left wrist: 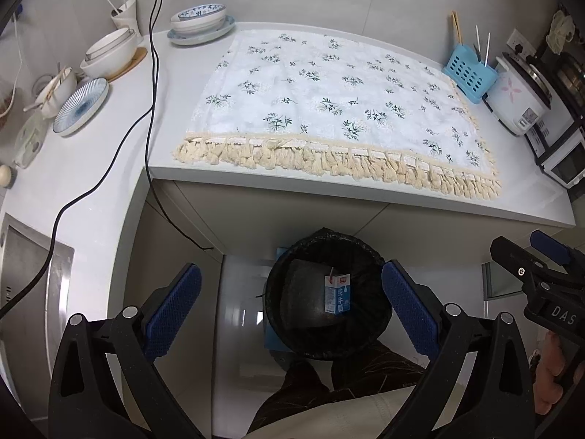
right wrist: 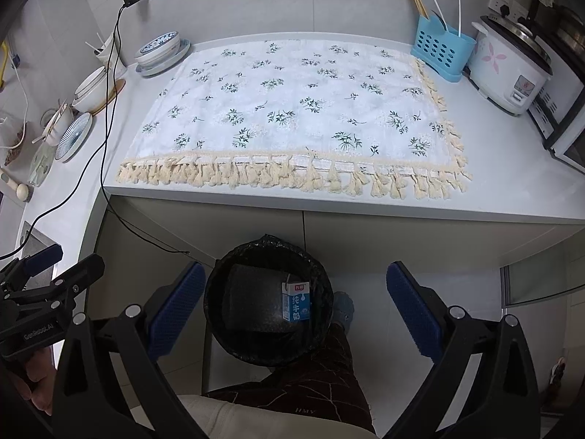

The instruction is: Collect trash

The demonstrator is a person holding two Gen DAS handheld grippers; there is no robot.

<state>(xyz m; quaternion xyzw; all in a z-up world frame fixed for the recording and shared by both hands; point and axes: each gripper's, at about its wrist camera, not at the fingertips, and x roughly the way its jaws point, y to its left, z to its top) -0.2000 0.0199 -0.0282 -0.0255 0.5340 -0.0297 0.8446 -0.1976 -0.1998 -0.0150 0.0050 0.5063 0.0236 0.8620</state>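
A blue and white milk carton (left wrist: pixel 337 293) lies inside a round bin (left wrist: pixel 285 333) lined with a black bag, on the floor below the counter edge. In the right wrist view the same milk carton (right wrist: pixel 296 301) rests against the inner right side of the bin (right wrist: pixel 234 336). My left gripper (left wrist: pixel 292 314) hangs open above the bin with nothing between its blue pads. My right gripper (right wrist: pixel 294 311) is open too, held over the bin's right half. Each gripper shows at the edge of the other's view.
A floral cloth with cream tassels (right wrist: pixel 292 109) covers the white counter (right wrist: pixel 512 197). Bowls and plates (left wrist: pixel 199 23) stand at the back left, a blue utensil caddy (right wrist: pixel 440 49) and a rice cooker (right wrist: pixel 510 69) at the right. A black cable (left wrist: pixel 151 109) trails over the counter. The person's legs are beside the bin.
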